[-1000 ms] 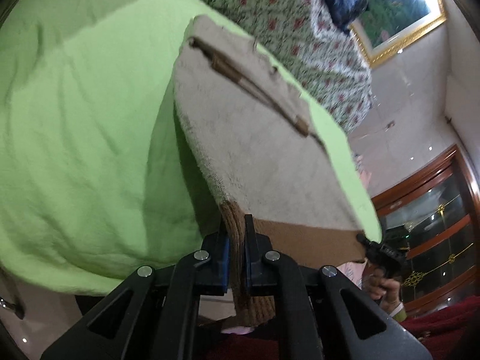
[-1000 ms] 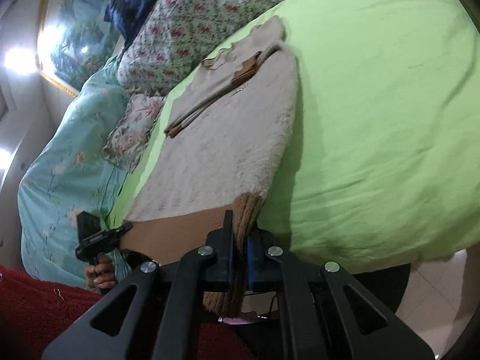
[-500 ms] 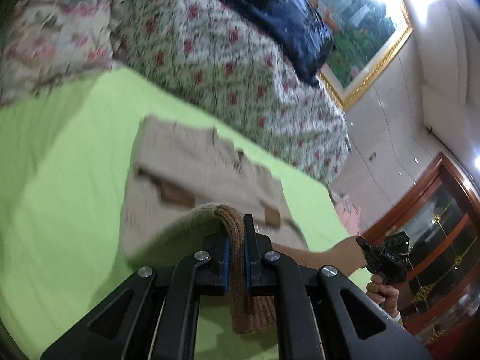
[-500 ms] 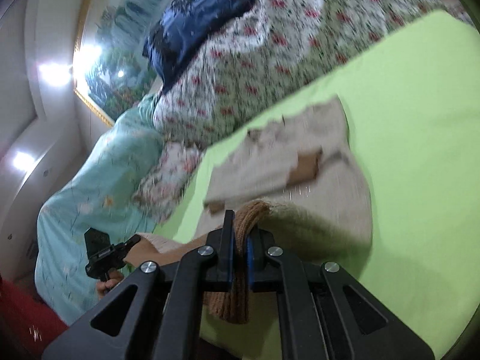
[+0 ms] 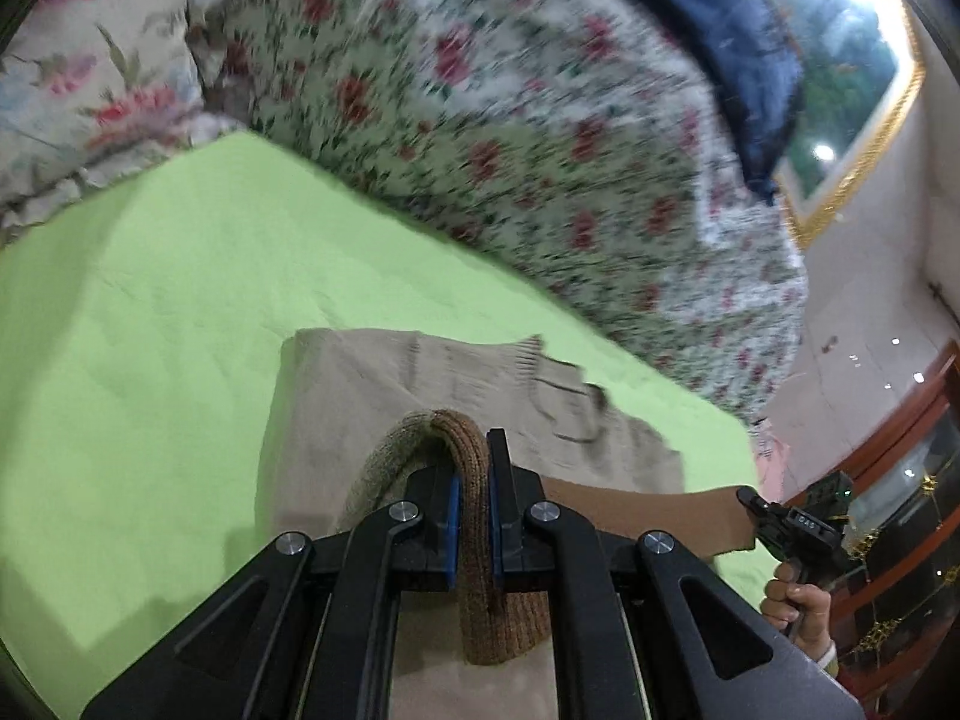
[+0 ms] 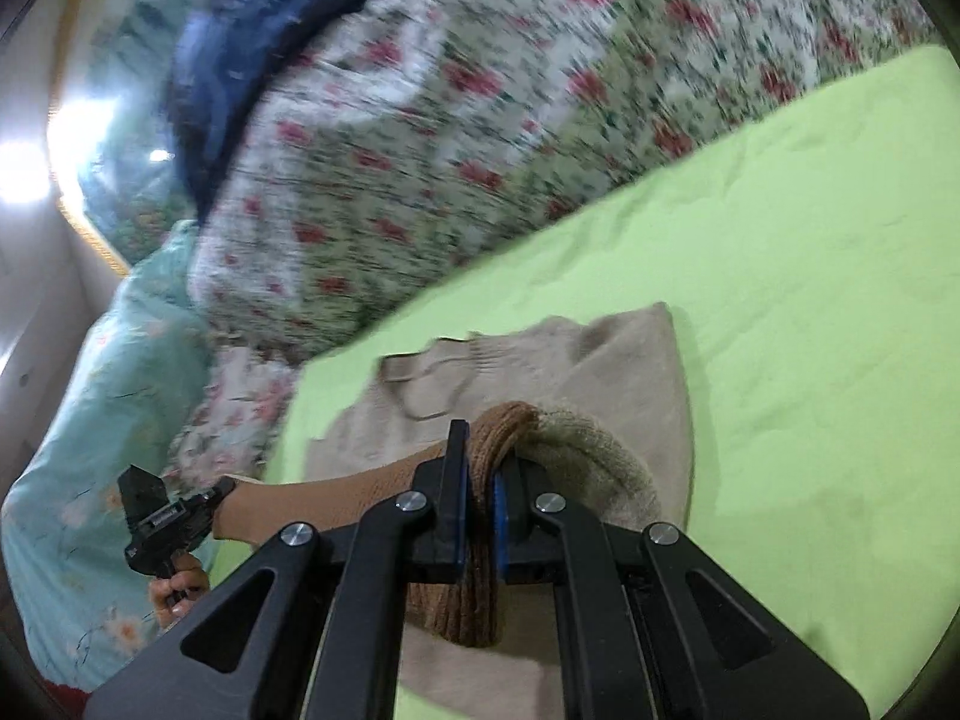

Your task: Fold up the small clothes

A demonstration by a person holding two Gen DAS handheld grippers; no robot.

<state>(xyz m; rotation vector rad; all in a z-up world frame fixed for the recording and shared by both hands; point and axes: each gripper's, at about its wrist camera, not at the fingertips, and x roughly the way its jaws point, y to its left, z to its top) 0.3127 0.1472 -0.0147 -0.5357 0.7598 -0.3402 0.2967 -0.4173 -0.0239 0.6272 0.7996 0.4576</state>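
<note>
Sweater [image 5: 384, 396] lies on the green bedsheet [image 5: 150, 330], its brown hem [image 5: 474, 480] lifted and pinched tight by both the left gripper [image 5: 473, 516] and right gripper [image 6: 478, 516].

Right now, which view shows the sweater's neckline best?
The right wrist view: the neckline lies open beyond the right gripper, its curved edge traceable on the sweater. In the left wrist view the neckline is blurred and sits just past the left gripper.
</note>
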